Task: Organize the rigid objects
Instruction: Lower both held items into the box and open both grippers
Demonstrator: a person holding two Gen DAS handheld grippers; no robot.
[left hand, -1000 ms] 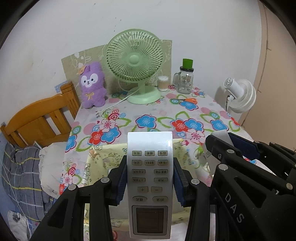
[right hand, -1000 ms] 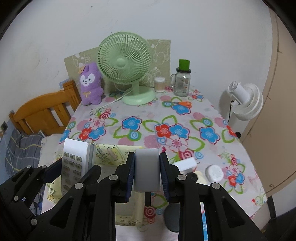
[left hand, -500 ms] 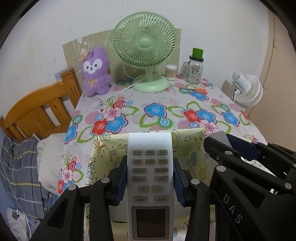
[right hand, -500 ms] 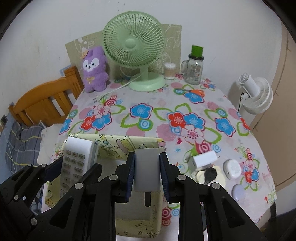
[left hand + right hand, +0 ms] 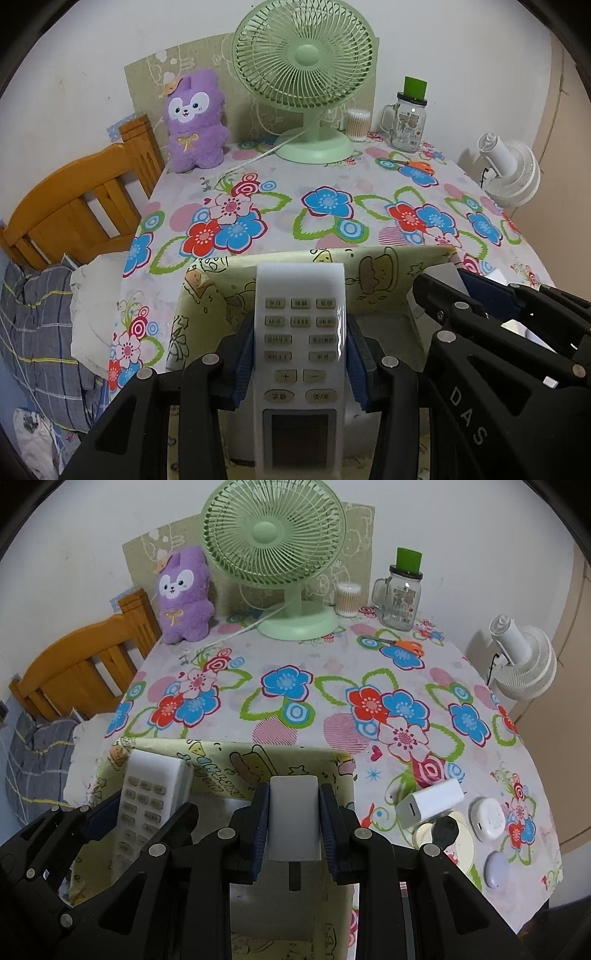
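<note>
Left claw (image 5: 301,354) grips the remote (image 5: 301,365), right claw (image 5: 294,823) the gray block (image 5: 293,818), both above the box (image 5: 221,755); charger (image 5: 430,805) beside remains unsorted.

Charger (image 5: 430,804) right of box (image 5: 236,755) (on table (image 5: 332,672))

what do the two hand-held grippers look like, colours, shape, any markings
Both match. The left hand-held gripper and the right hand-held gripper are matte black plastic with angular, open-framed linkage arms joined by round silver rivets. Each finger carries a dark blue ribbed pad on its inner face. White letters "DAS" run along the right one's arm in the left wrist view. No cables, sleeves or hands show.
</note>
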